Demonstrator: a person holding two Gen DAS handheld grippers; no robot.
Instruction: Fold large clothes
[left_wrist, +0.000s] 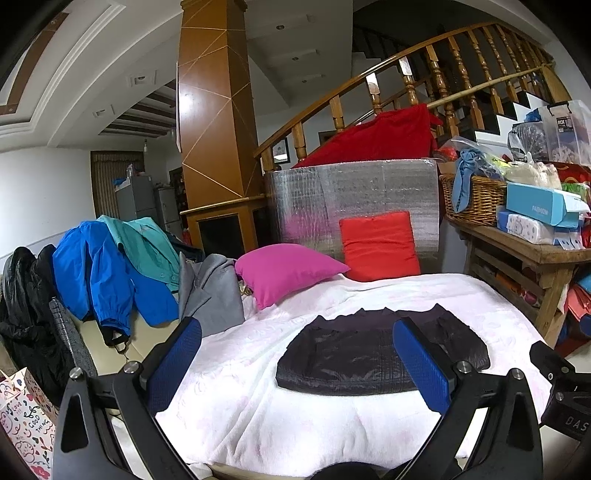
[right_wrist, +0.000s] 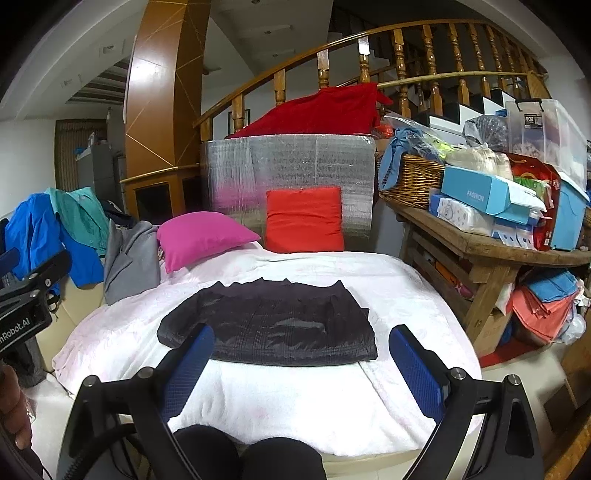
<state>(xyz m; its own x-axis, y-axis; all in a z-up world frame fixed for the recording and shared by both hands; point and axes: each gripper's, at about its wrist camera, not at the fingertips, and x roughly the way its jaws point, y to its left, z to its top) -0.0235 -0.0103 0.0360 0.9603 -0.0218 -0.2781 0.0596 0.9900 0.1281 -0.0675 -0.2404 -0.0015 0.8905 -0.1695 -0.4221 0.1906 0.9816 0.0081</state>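
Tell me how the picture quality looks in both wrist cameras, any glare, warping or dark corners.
Left wrist view: strong fisheye bending of the wooden stair railing, black vignette in the corners, soft sheen on the folded black quilted jacket. Right wrist view: same warping and dark corners, the white fleece blanket nearly washed out up front, the silver foil-covered panel catching pinkish reflections; both sharp, no motion blur.

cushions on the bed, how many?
2. The magenta cushion lies at the bed's far left; the red cushion stands to its right, against the silver foil panel. More could be hidden under the clothes pile.

White-blanketed bed (right_wrist: 295, 413); dark, seemingly folded jacket (right_wrist: 273, 325)
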